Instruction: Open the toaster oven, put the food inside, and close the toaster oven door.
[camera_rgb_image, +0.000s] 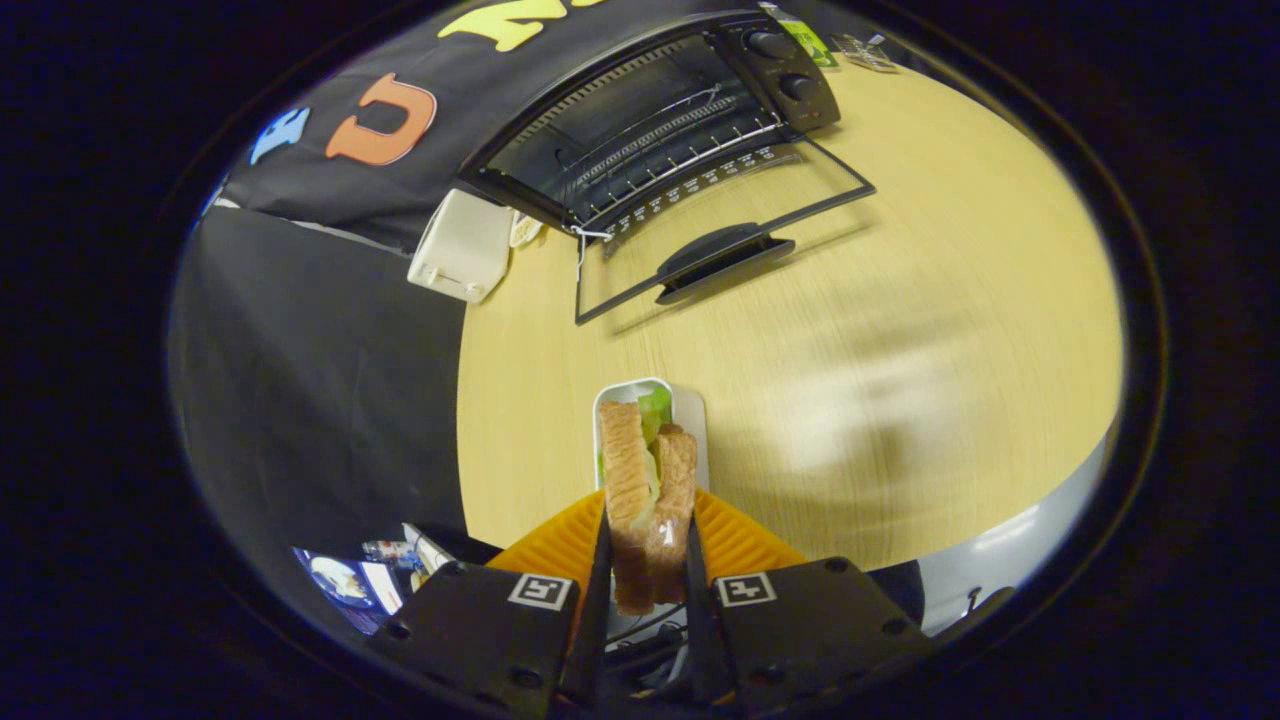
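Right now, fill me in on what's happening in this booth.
A hand-held tool is shut on a sandwich, both fingers pressing its bread sides. A white tray lies on the wooden table just under it. Beyond, the toaster oven stands with its door dropped open onto the table and its rack bare, so the food is not yet inside.
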